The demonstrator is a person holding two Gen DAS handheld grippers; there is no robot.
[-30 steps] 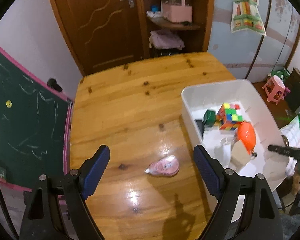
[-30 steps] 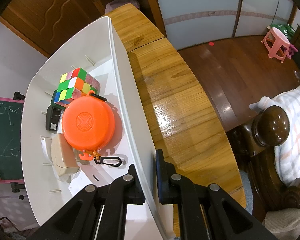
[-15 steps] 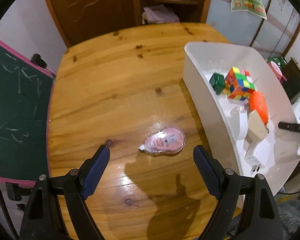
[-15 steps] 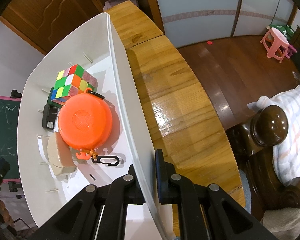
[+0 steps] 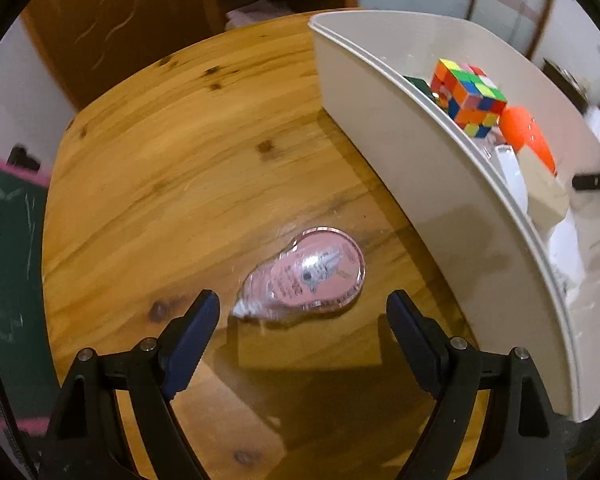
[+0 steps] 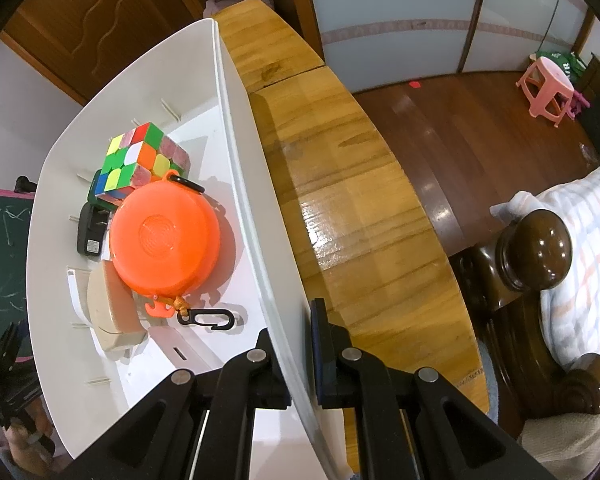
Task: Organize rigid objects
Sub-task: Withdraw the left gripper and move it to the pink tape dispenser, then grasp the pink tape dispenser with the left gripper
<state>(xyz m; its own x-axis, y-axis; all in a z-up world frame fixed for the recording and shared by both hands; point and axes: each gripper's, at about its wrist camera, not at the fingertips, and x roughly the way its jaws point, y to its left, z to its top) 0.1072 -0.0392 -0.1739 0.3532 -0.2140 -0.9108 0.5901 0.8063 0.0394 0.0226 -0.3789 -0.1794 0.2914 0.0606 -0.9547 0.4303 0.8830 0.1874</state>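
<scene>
A pink correction-tape dispenser (image 5: pixel 305 276) lies flat on the wooden table (image 5: pixel 188 152), just ahead of my left gripper (image 5: pixel 302 320). That gripper is open, its blue pads wide apart on either side of the dispenser's near end, with nothing held. To the right stands a white bin (image 5: pixel 440 184) holding a colour cube (image 5: pixel 468 96) and an orange round case (image 5: pixel 526 132). My right gripper (image 6: pixel 300 336) is shut on the white bin's side wall (image 6: pixel 260 216). Inside the bin lie the colour cube (image 6: pixel 140 160), the orange round case (image 6: pixel 164 236), a black charger (image 6: pixel 90 232) and a beige box (image 6: pixel 112 316).
A green chalkboard (image 5: pixel 8 248) stands left of the table. A brown door (image 5: pixel 112 20) and a shelf are behind it. Right of the table there is wooden floor (image 6: pixel 480 128), a pink stool (image 6: pixel 548 84) and a dark bedpost (image 6: pixel 534 248) with checked bedding.
My left gripper has sunk toward the table, so the pink dispenser looms larger and sits closer between the open pads. The right gripper has stayed clamped on the bin wall.
</scene>
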